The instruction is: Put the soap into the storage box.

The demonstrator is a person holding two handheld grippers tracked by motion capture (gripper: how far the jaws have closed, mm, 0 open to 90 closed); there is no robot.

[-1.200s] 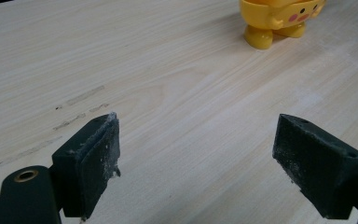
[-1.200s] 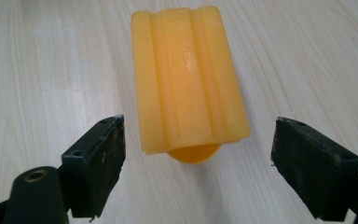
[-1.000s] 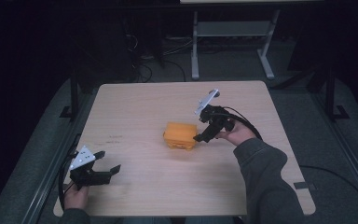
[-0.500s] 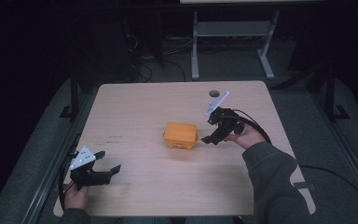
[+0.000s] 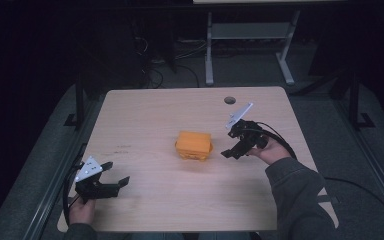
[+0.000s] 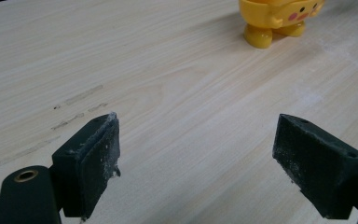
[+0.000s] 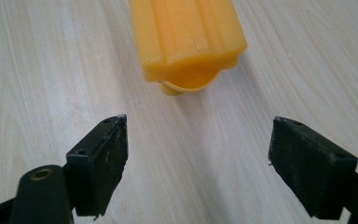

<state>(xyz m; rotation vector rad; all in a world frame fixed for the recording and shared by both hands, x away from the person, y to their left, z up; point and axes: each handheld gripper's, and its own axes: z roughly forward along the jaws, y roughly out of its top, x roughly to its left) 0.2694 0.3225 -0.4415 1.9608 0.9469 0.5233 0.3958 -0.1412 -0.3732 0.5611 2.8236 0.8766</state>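
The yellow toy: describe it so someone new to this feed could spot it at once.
Find the wooden table; near its middle, just ahead of the open right gripper, stands the yellow toy. It is a blocky orange-yellow figure with stubby feet and pink cheeks, the only bright thing on the pale wood.

looks like a lab/test room: bare light wood-laminate table (image 5: pixel 145 115) with a cable grommet hole (image 5: pixel 230 100), grey carpet floor (image 5: pixel 330 125), loose black cables (image 5: pixel 175 75), grey metal desk frame (image 5: pixel 250 35) behind, dim surroundings.
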